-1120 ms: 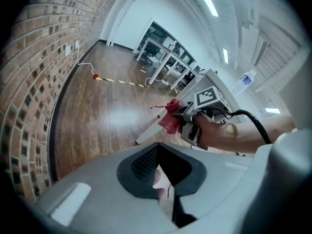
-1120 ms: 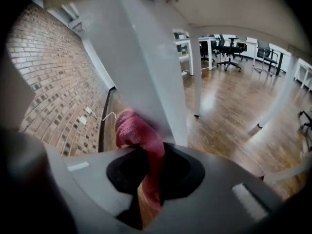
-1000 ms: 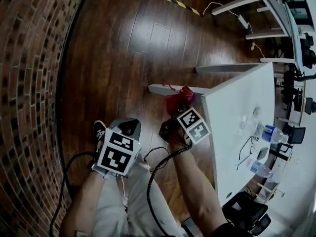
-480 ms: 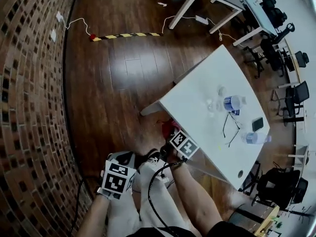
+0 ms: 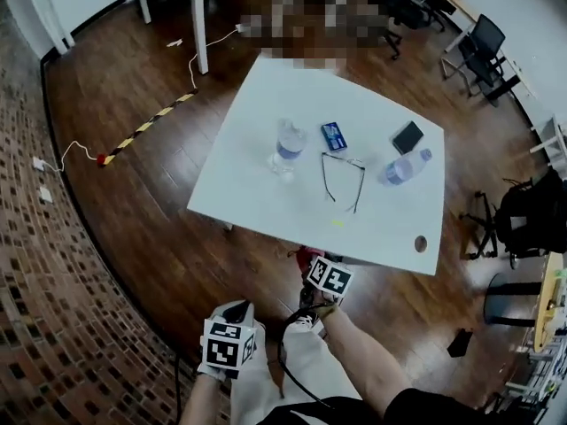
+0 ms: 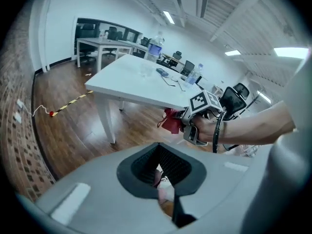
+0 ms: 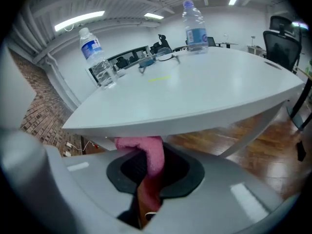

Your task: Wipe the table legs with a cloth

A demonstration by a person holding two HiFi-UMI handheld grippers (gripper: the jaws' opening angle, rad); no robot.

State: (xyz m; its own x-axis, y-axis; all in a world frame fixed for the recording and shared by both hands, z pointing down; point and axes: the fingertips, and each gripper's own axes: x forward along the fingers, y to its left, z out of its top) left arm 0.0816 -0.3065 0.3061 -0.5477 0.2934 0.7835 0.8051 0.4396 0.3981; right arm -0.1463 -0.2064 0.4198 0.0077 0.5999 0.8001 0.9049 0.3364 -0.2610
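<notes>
Under the table edge, right gripper clamps the pink cloth; left gripper closed, empty

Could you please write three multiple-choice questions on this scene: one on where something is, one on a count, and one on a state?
1. Where do the glasses lie?
A. on the floor
B. on the white table
C. on an office chair

2. How many water bottles stand on that table?
A. two
B. one
C. four

3. What is the state of the right gripper?
A. open and empty
B. shut on a bottle
C. shut on the red cloth

Answers:
1 B: the head view shows the glasses flat on the tabletop.
2 A: one bottle stands left of the glasses and a second right of them.
3 C: in the right gripper view the cloth hangs pinched between the closed jaws, just under the table's edge.
</notes>
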